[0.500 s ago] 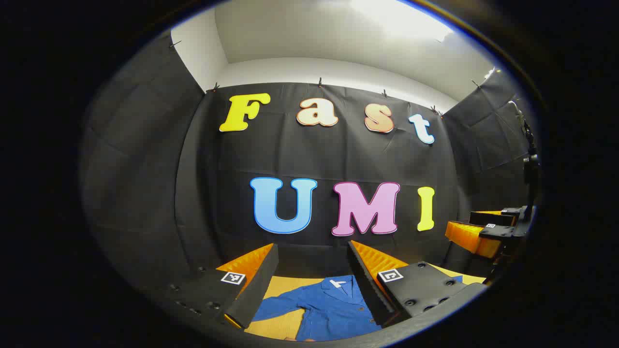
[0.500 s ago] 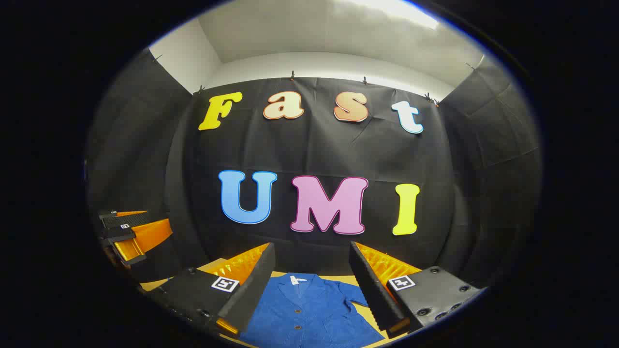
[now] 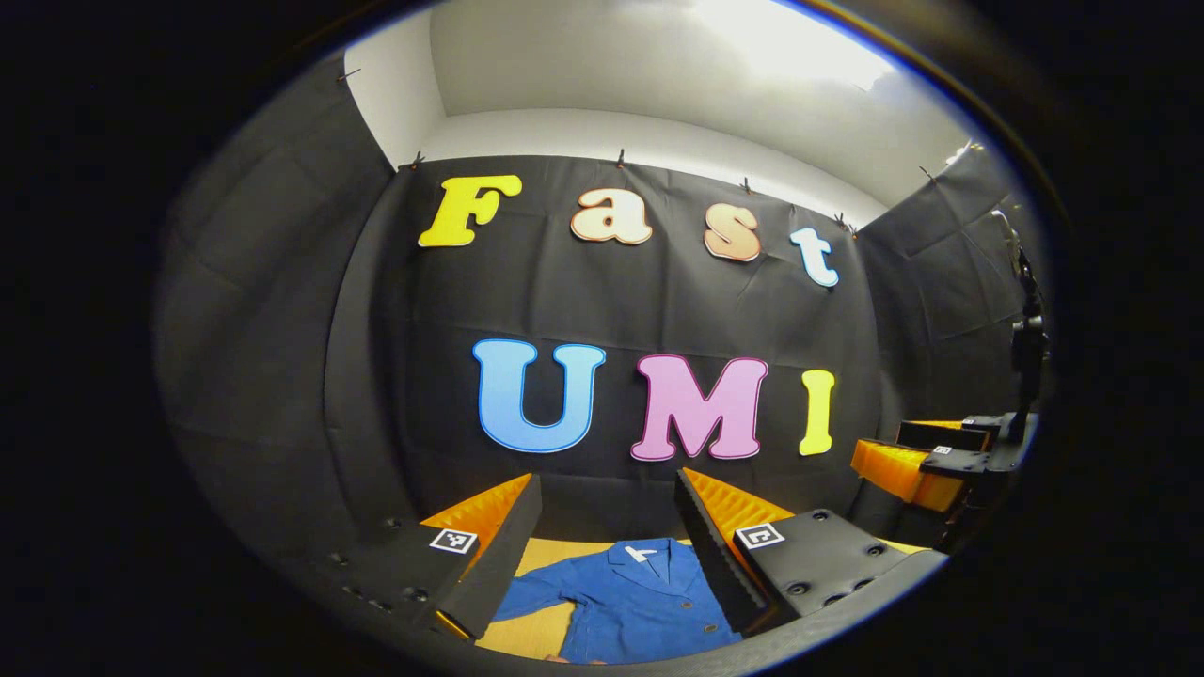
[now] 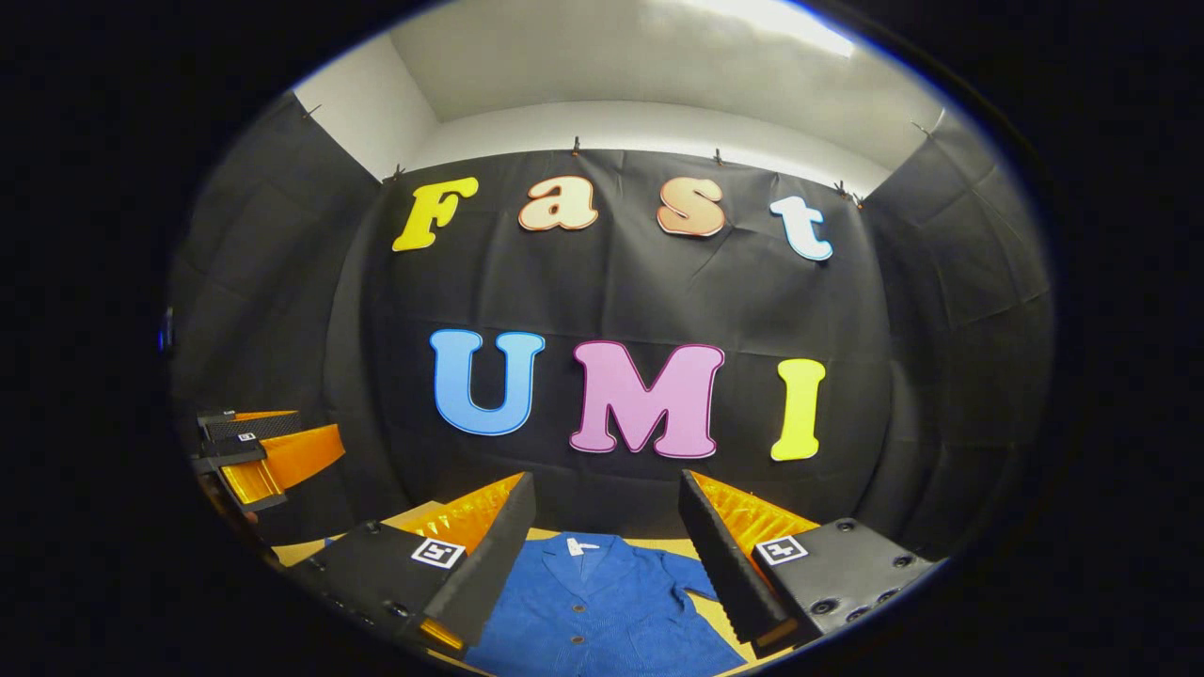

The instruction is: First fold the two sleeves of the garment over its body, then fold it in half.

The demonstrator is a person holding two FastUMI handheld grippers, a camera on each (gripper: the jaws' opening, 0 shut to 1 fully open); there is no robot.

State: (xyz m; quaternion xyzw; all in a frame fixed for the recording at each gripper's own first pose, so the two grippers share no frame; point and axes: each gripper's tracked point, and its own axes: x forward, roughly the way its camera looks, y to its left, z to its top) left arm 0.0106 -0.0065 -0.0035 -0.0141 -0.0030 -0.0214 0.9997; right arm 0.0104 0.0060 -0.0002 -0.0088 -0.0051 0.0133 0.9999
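The yellow worktop (image 3: 538,632) carries a blue garment (image 3: 640,606) lying flat, collar toward the booth's wall, one sleeve (image 3: 536,594) stretched out sideways. Above it the left gripper (image 3: 607,527) is held with jaws spread wide, grasping nothing; the right gripper (image 4: 607,531) hangs likewise released over the garment's buttoned front.
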